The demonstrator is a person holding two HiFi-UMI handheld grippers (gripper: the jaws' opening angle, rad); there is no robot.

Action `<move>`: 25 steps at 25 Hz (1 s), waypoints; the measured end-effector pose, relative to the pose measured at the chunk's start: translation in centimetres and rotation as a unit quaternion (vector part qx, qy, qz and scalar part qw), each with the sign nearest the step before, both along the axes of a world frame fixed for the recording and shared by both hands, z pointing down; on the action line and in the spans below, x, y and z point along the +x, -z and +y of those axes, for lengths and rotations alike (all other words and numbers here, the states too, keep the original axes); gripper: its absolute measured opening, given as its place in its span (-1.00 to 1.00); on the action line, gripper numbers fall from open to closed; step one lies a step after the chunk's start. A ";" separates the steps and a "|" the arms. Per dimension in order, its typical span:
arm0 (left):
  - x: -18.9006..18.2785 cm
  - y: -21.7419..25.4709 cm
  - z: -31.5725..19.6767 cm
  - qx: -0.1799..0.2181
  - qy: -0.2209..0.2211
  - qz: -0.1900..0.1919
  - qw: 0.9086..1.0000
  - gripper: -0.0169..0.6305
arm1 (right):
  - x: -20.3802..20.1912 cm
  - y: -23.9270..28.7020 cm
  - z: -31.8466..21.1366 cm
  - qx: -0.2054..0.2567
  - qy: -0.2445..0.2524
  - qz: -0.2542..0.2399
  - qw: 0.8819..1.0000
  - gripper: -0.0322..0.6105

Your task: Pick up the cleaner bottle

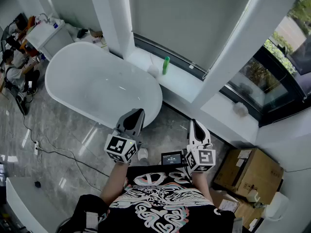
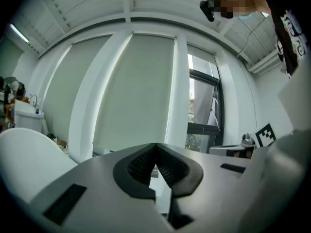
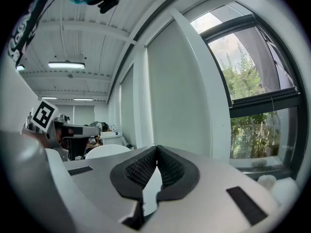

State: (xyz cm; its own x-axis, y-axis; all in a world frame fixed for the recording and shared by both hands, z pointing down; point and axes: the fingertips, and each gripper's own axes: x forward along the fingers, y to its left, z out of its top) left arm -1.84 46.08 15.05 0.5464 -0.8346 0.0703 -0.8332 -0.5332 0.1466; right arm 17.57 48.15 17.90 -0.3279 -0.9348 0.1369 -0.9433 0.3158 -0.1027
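Note:
A green cleaner bottle [image 1: 166, 65] stands upright on the white window ledge [image 1: 189, 84], just past the tub's far end. My left gripper [image 1: 136, 113] hangs over the floor near the tub's near rim, well short of the bottle. Its jaws meet at the tips with nothing between them, as the left gripper view [image 2: 156, 155] shows. Beside it on the right, my right gripper [image 1: 195, 125] is level and also far from the bottle. In the right gripper view [image 3: 156, 155] its jaws are shut and empty. Neither gripper view shows the bottle.
A large white bathtub [image 1: 99, 84] fills the left middle. A white pillar [image 1: 243, 38] rises between the windows. Cardboard boxes [image 1: 248, 171] sit at the right. Cables [image 1: 53, 149] run over the grey floor. A person [image 1: 19, 72] sits at the far left by a white cabinet [image 1: 48, 35].

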 end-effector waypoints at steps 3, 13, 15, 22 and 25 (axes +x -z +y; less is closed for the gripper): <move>0.5 -0.4 -0.1 0.005 0.010 -0.022 1.000 -0.90 | 0.5 0.2 -0.1 0.003 -0.002 0.007 1.000 -0.81; 1.3 -0.8 1.0 0.002 0.047 -0.030 0.998 -0.90 | 2.0 0.2 0.1 0.011 0.015 0.009 1.000 -0.81; 1.2 -0.6 1.5 0.004 0.055 -0.031 0.998 -0.90 | 2.1 0.4 0.4 0.014 0.023 -0.017 0.999 -0.81; 1.1 -1.1 1.8 0.002 0.072 -0.030 0.997 -0.90 | 2.3 0.5 0.4 0.016 0.053 -0.050 0.997 -0.81; 1.1 -1.1 1.0 0.006 0.076 -0.030 0.997 -0.90 | 2.2 -0.6 -0.7 0.005 0.050 -0.003 0.999 -0.81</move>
